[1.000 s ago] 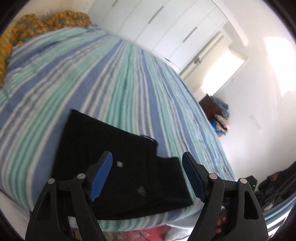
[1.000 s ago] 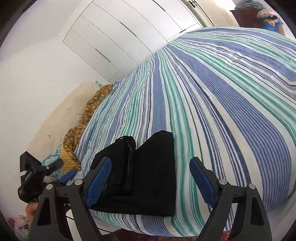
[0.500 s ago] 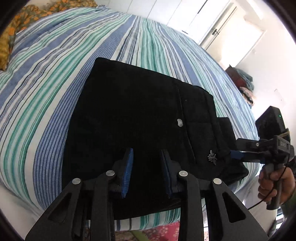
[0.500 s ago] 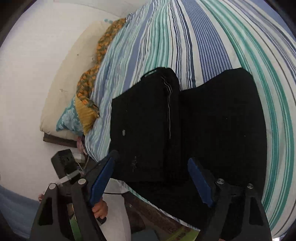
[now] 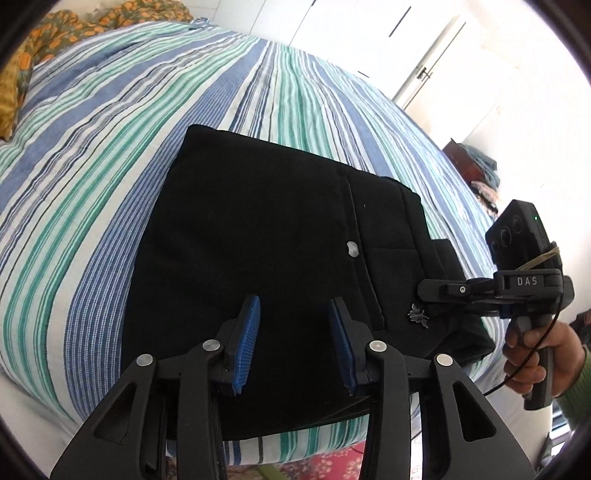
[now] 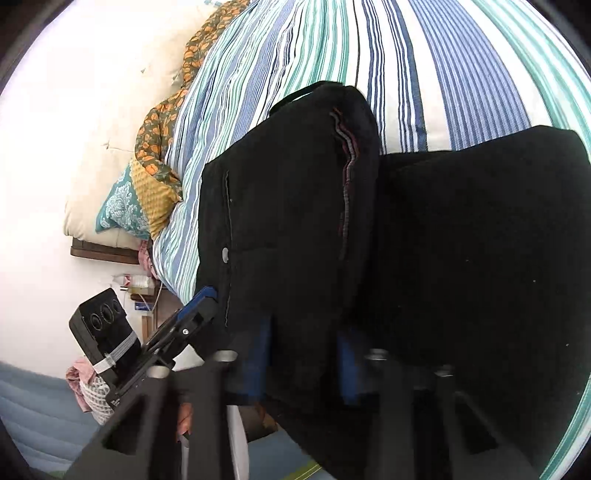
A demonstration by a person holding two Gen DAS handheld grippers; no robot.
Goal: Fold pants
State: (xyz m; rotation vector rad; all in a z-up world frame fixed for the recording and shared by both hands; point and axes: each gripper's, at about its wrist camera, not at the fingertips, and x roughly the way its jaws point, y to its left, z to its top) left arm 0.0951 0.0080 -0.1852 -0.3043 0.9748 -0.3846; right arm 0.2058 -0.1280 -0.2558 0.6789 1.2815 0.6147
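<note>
The black pants (image 5: 266,236) lie folded on the striped bed near its front edge; they also fill the right wrist view (image 6: 424,229). My left gripper (image 5: 293,341) hovers over the pants' near edge with its blue pads a hand's width apart and nothing between them. My right gripper (image 6: 301,360) is blurred and close over the pants' edge, jaws partly closed; whether cloth is pinched between them is unclear. The right gripper also shows in the left wrist view (image 5: 443,290) at the pants' right side.
The bed has a blue, green and white striped cover (image 5: 110,122). An orange patterned cloth (image 5: 33,40) and pillows (image 6: 122,206) lie at its head. White wardrobe doors (image 5: 369,33) stand behind. The bed's front edge (image 5: 295,446) drops off just below the pants.
Both grippers have dropped down close over the pants. The left jaws narrowed, then reopened slightly. The right jaws have narrowed and its view has blurred.
</note>
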